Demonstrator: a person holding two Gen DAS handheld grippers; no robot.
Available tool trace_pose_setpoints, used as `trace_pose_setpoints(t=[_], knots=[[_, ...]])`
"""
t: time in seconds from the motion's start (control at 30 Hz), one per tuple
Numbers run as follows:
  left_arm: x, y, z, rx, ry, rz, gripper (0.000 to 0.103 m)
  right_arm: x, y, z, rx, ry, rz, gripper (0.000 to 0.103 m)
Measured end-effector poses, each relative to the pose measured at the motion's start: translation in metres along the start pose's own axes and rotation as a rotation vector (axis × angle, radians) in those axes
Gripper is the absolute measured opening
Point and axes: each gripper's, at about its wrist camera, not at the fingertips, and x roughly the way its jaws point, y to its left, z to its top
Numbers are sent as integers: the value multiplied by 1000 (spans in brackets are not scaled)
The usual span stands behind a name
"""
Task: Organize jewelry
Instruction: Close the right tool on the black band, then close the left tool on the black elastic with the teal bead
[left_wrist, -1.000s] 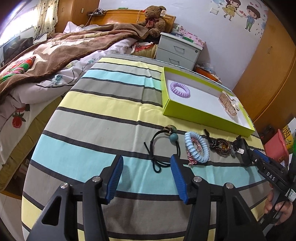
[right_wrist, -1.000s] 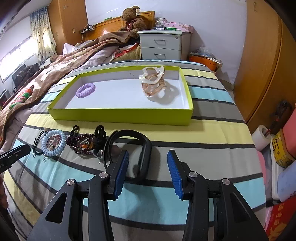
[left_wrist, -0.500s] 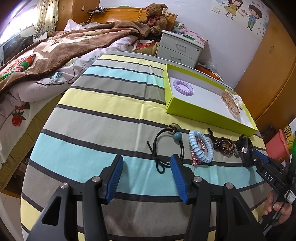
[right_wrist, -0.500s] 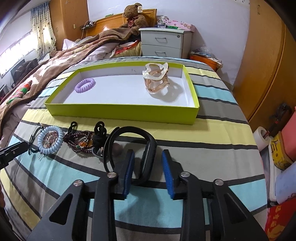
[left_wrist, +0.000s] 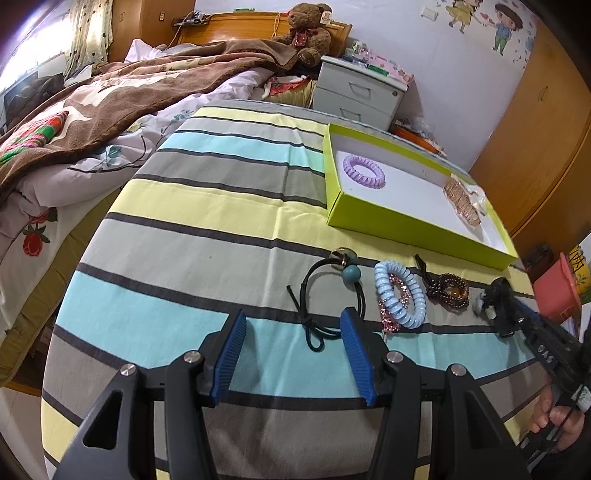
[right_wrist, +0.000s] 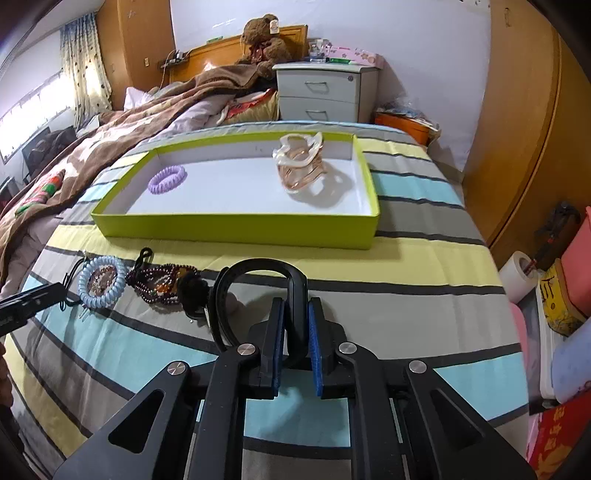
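My right gripper (right_wrist: 295, 328) is shut on the right arm of a black headband (right_wrist: 258, 269) that lies on the striped cloth. Left of it lie a dark bead bracelet (right_wrist: 162, 284) and a light blue coil hair tie (right_wrist: 99, 282). My left gripper (left_wrist: 291, 350) is open and empty, just short of a black elastic hair tie with a teal bead (left_wrist: 332, 295). The green tray (right_wrist: 236, 227) holds a purple coil tie (right_wrist: 167, 179) and a clear pouch of rose-gold jewelry (right_wrist: 301, 166). The tray also shows in the left wrist view (left_wrist: 406, 229).
A striped cloth (left_wrist: 207, 236) covers the table. A bed with a brown blanket (left_wrist: 92, 103) is at the left. A grey nightstand (right_wrist: 325, 92) stands behind the table. A wooden wardrobe (right_wrist: 524, 129) and a tissue roll (right_wrist: 521, 280) are at the right.
My right gripper has moved forward over the headband's right arm and closed on it. My left gripper stays open and has barely moved.
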Motion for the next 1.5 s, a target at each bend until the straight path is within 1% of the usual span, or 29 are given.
trace_pose_setpoints(t=[0.07,0.23,0.4,0.47,0.53,0.7,0.83,0.97,1.2,1.23,1.27,1.3,1.37,1.43,1.5], knots=[[2,-3,1,3,1,10,55,-3,-4,0,8,-10,-1,13],[0,-10,2,21,-4,-13,55,-11,-14,1,39,-40,8,13],[7,-9,9,28,0,33,55,-21,-21,3,64,-69,17,13],[13,-9,13,37,14,75,55,-26,-23,4,70,-81,21,13],[16,-11,16,67,12,105,55,-29,-24,5,72,-89,21,13],[24,-20,21,148,20,118,55,-32,-25,7,77,-101,26,13],[28,-29,26,197,20,86,55,-30,-24,7,77,-98,28,13],[33,-34,31,249,14,83,56,-29,-26,7,82,-96,26,13],[35,-36,34,285,2,46,56,-26,-23,7,81,-89,30,13],[35,-37,34,289,3,41,50,-26,-23,7,82,-89,30,13],[35,-38,34,297,2,31,40,-26,-23,7,82,-90,29,13],[35,-39,34,303,0,31,36,-26,-23,7,83,-89,28,13],[33,-42,33,320,-5,39,21,-26,-23,6,83,-89,27,13],[33,-43,33,320,-10,52,11,-26,-23,7,83,-88,27,13],[32,-42,33,314,-14,51,9,-26,-23,6,83,-86,28,13]])
